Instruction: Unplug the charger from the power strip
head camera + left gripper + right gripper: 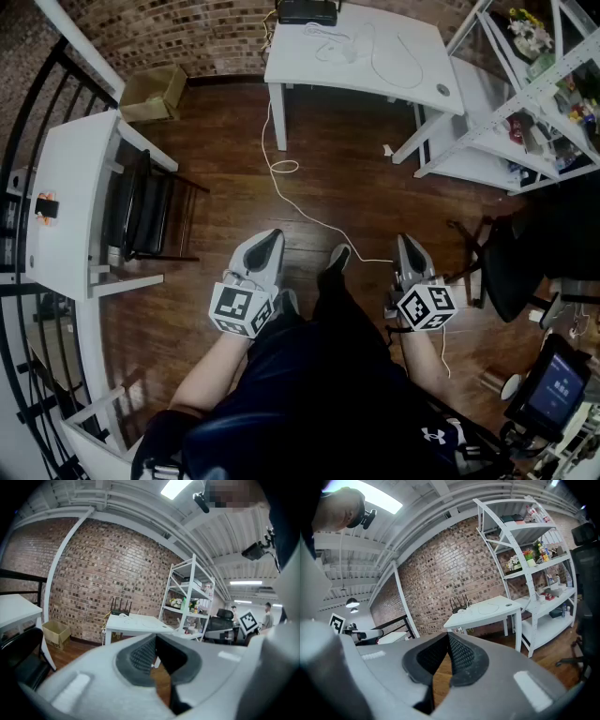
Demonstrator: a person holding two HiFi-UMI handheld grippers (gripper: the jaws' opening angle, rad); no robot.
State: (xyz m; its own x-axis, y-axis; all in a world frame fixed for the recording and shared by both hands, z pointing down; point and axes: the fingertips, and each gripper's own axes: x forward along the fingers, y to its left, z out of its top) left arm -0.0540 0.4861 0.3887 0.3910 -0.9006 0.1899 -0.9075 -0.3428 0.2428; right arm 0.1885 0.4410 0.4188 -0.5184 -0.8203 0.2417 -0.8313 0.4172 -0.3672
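We could not pick out the charger or the power strip with certainty. The likeliest place was the white rectangular desk (412, 75) at the top centre of the head view. There a small white lump (336, 49) sat among loops of thin white cord (398, 66), near a flat black router (307, 11). A long white cable (281, 192) trailed from that desk down across the dark wooden floor (216, 197) towards the middle of the frame.

We judged the charger to be a light, rigid plastic block, smooth enough to slip and held in its socket only by the friction of its prongs. The strip looked to us light as well, so we expected it to lift with the charger unless one gripper pinned it down. The hold we favoured was across the flat sides of the charger's body, pulling straight out, never on the soft cord.

The grey left gripper (270, 239) sat in the lower centre-left of the head view and the grey right gripper (405, 244) in the lower centre-right, both well apart from the desk. Each had its jaws pressed together. The ribbed black pads (140, 656) of the left met at the tip with nothing between them, and the right one's pads (461, 657) did the same. Neither gripper touched anything.
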